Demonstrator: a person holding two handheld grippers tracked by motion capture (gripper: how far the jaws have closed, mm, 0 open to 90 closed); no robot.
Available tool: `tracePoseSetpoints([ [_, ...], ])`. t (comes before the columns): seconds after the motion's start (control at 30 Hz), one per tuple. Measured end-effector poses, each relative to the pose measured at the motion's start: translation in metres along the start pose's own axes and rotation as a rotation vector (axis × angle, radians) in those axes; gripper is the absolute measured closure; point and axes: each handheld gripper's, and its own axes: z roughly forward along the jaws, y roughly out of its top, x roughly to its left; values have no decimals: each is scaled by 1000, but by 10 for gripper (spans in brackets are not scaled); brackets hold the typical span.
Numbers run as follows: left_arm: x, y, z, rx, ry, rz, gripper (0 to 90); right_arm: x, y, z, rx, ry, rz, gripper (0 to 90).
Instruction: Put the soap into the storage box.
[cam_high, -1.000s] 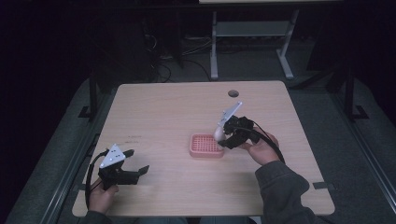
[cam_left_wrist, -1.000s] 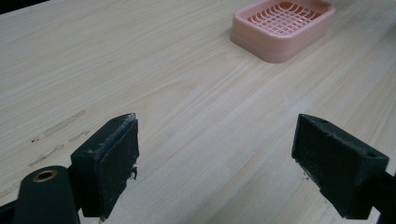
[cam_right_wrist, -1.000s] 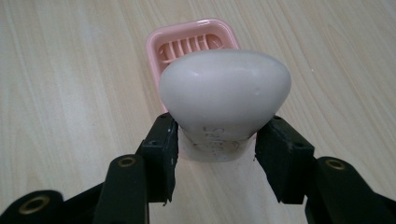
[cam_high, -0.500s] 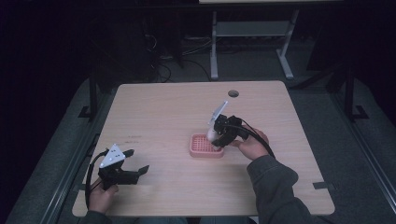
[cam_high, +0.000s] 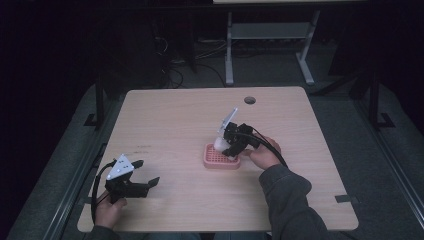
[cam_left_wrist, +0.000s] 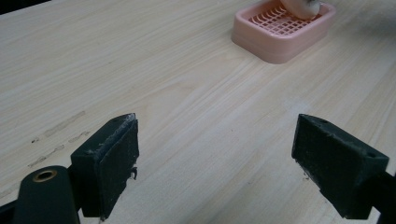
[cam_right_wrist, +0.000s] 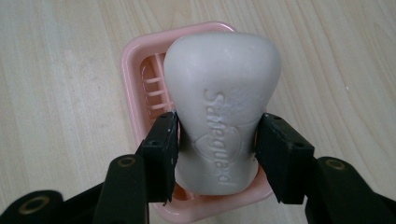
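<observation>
My right gripper (cam_right_wrist: 215, 140) clamps a white bar of soap (cam_right_wrist: 223, 107) at its waist, one black jaw pressed to each side, the raised lettering on the bar facing the right gripper view's camera. The soap hangs directly over the pink soap dish (cam_right_wrist: 135, 70), whose slotted grid shows past the bar's left side and whose rim curves out below it; whether the bar's far end touches the grid I cannot tell. From the high view, the right gripper (cam_high: 231, 144) tilts down over the near-right edge of the soap dish (cam_high: 218, 158), with my right hand (cam_high: 264, 152) just right of the dish and the soap (cam_high: 220, 144) pale at the jaw tips. The dish sits near the middle of the wooden table (cam_high: 170, 115). My left gripper (cam_high: 142, 181) rests well to the left of the dish, toward the table's near edge, its jaws spread wide and holding nothing. In the left gripper view, those jaws frame bare wood, and the soap dish (cam_left_wrist: 280, 35) lies far beyond them.
</observation>
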Motion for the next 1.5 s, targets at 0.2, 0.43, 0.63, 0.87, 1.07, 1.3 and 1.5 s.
tracePoseSetpoints([
  [0.2, 0, 0, 0, -2, 0, 0, 145, 0, 3, 4, -2, -5, -13, 493],
  [0.43, 0, 0, 0, -1, 0, -1, 145, 2, 10, -1, -37, -20, -47, 636],
  [0.63, 0, 0, 0, -3, -1, -1, 145, 4, 14, 6, 0, -12, -56, 597],
  [0.87, 0, 0, 0, -2, 0, -1, 145, 3, 13, 7, 1, 5, -37, 580],
  [1.07, 0, 0, 0, -1, -1, 0, 145, 2, 12, 4, -4, 7, -35, 572],
  [1.3, 0, 0, 0, -2, -1, 2, 145, 2, 9, 1, -9, 15, -18, 566],
  [1.5, 0, 0, 0, -5, -1, 0, 145, 2, 7, -3, -17, 12, -12, 561],
])
